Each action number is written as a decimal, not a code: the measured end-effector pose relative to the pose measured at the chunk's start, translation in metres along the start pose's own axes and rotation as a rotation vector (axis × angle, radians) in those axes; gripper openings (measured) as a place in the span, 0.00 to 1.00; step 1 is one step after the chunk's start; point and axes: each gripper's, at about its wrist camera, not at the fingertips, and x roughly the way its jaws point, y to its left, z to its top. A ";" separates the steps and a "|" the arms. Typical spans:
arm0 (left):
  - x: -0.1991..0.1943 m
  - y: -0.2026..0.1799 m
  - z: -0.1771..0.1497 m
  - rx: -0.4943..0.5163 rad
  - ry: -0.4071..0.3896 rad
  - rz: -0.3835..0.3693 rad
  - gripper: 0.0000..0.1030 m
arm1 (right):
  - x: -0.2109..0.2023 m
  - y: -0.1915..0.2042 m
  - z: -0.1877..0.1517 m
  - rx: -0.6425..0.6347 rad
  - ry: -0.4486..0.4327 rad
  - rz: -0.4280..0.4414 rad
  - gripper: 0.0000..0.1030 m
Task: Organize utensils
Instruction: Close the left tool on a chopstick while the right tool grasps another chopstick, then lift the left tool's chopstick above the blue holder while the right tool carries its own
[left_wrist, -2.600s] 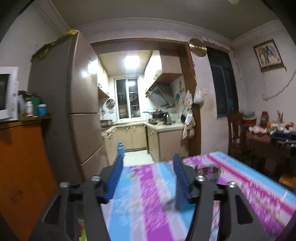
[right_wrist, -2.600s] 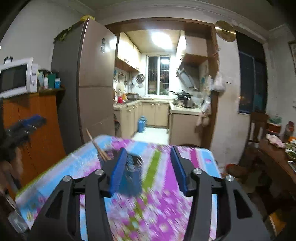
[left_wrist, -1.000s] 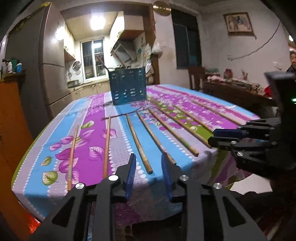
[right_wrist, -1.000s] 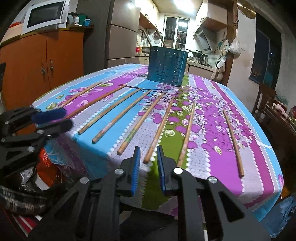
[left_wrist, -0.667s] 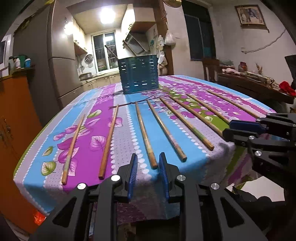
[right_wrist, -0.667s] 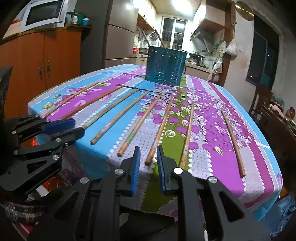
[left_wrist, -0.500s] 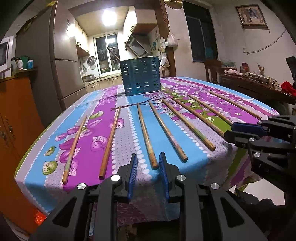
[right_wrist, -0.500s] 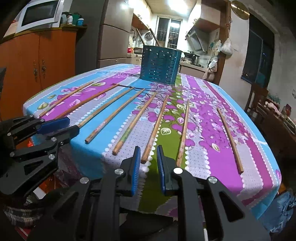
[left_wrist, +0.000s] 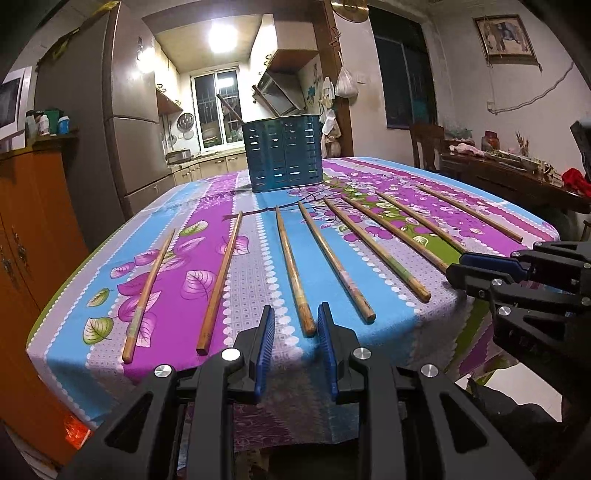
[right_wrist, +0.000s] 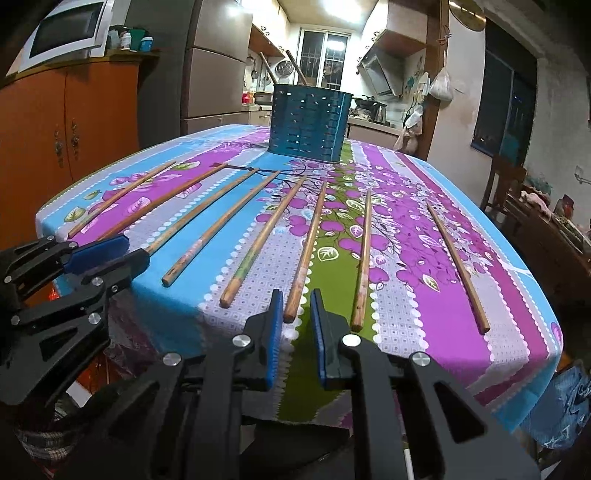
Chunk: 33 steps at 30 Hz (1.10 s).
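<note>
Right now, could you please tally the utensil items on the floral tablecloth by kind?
Long wooden chopsticks lying flat: 8
Chopsticks standing in the holder: 2 visible
Blue slotted plastic utensil holder: 1
Total: 11

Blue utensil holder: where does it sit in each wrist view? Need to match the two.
Left wrist: utensil holder upper centre, at the table's far end beyond the chopsticks.
Right wrist: utensil holder upper centre, again beyond the row.
Shared landmark: the refrigerator, left of the holder in both.
</note>
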 end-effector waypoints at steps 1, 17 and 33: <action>0.000 0.000 0.000 -0.001 -0.001 -0.001 0.25 | 0.000 0.000 0.000 0.000 0.000 -0.004 0.13; 0.002 0.002 -0.001 -0.026 -0.018 -0.051 0.08 | -0.001 -0.001 -0.002 0.031 -0.011 0.022 0.05; -0.030 0.018 0.012 -0.070 -0.133 0.008 0.07 | -0.031 -0.007 0.008 0.014 -0.142 0.029 0.05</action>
